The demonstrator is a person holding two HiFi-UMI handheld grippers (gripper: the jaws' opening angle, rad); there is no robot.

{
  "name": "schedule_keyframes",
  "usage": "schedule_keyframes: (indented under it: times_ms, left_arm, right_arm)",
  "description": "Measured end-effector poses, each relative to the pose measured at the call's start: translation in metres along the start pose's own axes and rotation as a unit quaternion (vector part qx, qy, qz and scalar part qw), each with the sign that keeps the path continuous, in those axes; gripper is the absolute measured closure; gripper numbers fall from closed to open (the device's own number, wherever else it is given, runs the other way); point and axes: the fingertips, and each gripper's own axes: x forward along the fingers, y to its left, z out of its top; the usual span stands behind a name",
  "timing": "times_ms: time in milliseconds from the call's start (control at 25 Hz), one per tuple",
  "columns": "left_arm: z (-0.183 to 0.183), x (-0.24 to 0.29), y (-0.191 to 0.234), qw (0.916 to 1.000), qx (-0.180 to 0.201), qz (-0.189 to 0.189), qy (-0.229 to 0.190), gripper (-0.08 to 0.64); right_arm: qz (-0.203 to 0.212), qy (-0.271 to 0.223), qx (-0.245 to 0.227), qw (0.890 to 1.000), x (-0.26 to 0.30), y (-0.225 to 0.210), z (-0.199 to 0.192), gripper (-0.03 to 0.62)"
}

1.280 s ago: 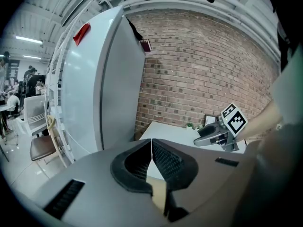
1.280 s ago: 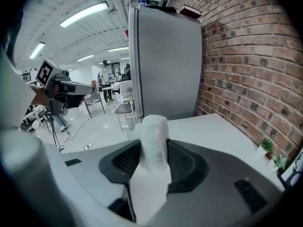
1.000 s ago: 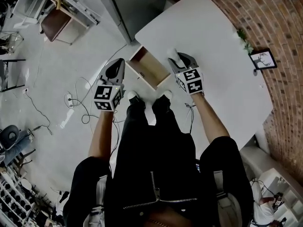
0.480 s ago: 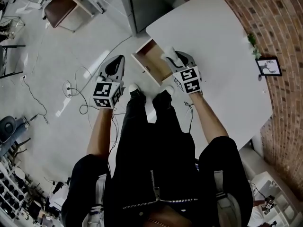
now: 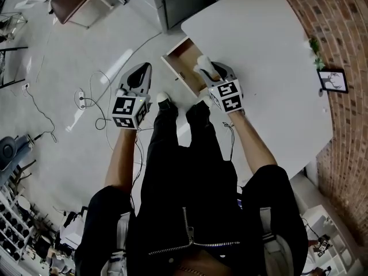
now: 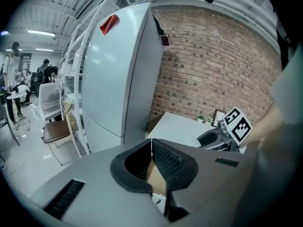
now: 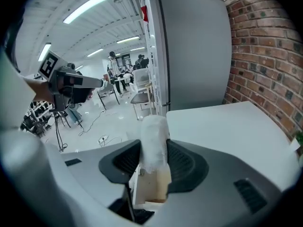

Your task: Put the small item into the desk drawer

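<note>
The small item, a white frosted-looking roll [image 7: 153, 138], perhaps foam or something wrapped, is clamped between the jaws of the right gripper [image 7: 155, 163]. Its long axis runs out along the jaws, so its far end sticks past their tips. Straight beneath and beyond it lies the open desk drawer [image 7: 147, 189], pale wood inside. From overhead the roll sits above the drawer's near end, beside the edge of the white bench [image 5: 270, 62]. I'd judge the drop to be downward and a little forward, with the right hand plainly the nearer one. The left gripper [image 6: 152, 161] hangs off to the left over the floor, jaws together with nothing between them. No brand or writing shows on the roll. The red tag on the tall grey fridge [image 6: 118, 74] is too small to read.
</note>
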Motion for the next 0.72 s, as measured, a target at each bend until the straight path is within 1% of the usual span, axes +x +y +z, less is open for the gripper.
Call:
schedule_keyframes:
  times_ms: [240,440,720]
  left_arm:
    - [-0.018,0.003,0.007,0.9999,-0.004,0.002,0.011,0.538]
    - [-0.032,0.007,0.012,0.9997,-0.009,0.0,0.023,0.538]
    - [-0.052,0.012,0.021,0.9993,-0.018,-0.001,0.033,0.538]
  right_arm:
    - [0.015,0.015,0.005,1.0,0.018,0.015,-0.018,0.422]
    - [0.005,0.027,0.006,1.0,0.031,0.022,-0.033,0.422]
    - [0.009,0.048,0.015,0.999,0.059,0.032,-0.046,0.422]
